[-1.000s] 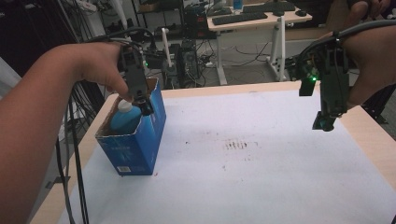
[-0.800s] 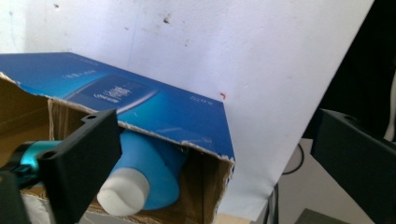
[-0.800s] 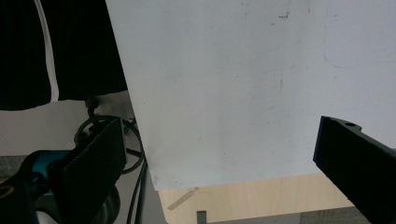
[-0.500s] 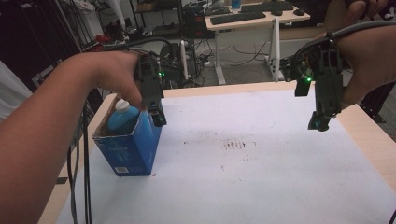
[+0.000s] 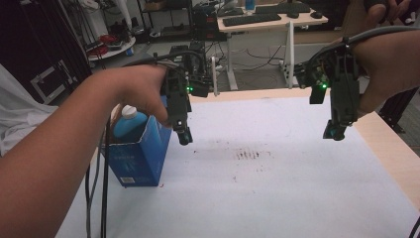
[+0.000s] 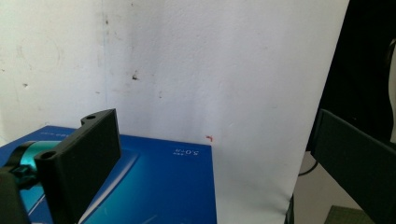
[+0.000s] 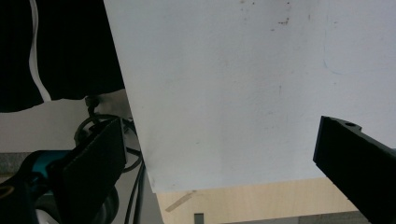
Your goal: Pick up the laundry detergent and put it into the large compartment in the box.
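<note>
Blue carton (image 5: 143,148) with its bottle (image 5: 129,119) sits just beside my left gripper (image 5: 184,136), jaws apart, empty; right gripper (image 5: 337,131) hovers apart. I judge placing done; next, probably clearing away.

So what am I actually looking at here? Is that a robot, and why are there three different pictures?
No robot arm here: a person holds a hand tool with two black jaws in each hand. The high view looks down from above the person's side of the table. There the left gripper hangs beside a blue carton, and the right gripper hangs over the far right of the white sheet that covers the wooden table.

The other two pictures come from small cameras riding on the grippers, looking along their own jaws. In the left gripper view the jaws stand wide apart above the carton's blue side, with nothing between them. In the right gripper view the jaws are also apart and empty, over the sheet's edge.

On the surface: the carton, with a blue bottle with a white cap standing in it. Nothing is held.
</note>
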A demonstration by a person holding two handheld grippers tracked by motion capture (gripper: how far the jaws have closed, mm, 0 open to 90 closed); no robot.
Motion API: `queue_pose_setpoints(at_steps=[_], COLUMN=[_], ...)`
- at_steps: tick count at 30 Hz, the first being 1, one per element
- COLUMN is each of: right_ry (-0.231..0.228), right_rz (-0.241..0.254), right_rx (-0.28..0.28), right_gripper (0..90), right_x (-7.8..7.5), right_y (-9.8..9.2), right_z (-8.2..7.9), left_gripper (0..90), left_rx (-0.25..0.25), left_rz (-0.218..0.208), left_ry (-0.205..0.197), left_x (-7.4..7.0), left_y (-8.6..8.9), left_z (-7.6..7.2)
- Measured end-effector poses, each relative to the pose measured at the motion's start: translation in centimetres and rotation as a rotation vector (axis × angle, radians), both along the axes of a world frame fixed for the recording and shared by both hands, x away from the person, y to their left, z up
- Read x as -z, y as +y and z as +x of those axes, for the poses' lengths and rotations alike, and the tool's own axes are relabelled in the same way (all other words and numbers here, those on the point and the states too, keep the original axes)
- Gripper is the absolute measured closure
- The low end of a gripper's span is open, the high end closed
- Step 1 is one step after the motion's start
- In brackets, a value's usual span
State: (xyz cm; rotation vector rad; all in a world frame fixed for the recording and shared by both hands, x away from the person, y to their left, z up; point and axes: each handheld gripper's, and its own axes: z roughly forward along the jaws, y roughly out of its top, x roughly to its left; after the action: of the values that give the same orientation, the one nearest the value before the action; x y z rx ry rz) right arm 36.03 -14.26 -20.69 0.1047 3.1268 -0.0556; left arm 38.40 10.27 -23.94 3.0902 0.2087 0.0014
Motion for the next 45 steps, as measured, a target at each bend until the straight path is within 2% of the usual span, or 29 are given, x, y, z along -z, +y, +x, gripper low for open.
queue_pose_setpoints(at_steps=[10, 45], right_ry=[-0.007, -0.006], right_rz=[0.007, 0.01], right_rx=[-0.001, -0.011], right_gripper=[1.8, 1.8], right_x=[-0.7, -0.7], right_y=[-0.2, -0.1], right_z=[0.2, 0.2], left_gripper=[1.6, 1.6], left_rx=[0.023, 0.02], left_rz=[-0.01, -0.011], left_ry=[0.004, 0.01], left_x=[0.7, 1.2], left_y=[-0.8, -0.9], left_z=[0.0, 0.1])
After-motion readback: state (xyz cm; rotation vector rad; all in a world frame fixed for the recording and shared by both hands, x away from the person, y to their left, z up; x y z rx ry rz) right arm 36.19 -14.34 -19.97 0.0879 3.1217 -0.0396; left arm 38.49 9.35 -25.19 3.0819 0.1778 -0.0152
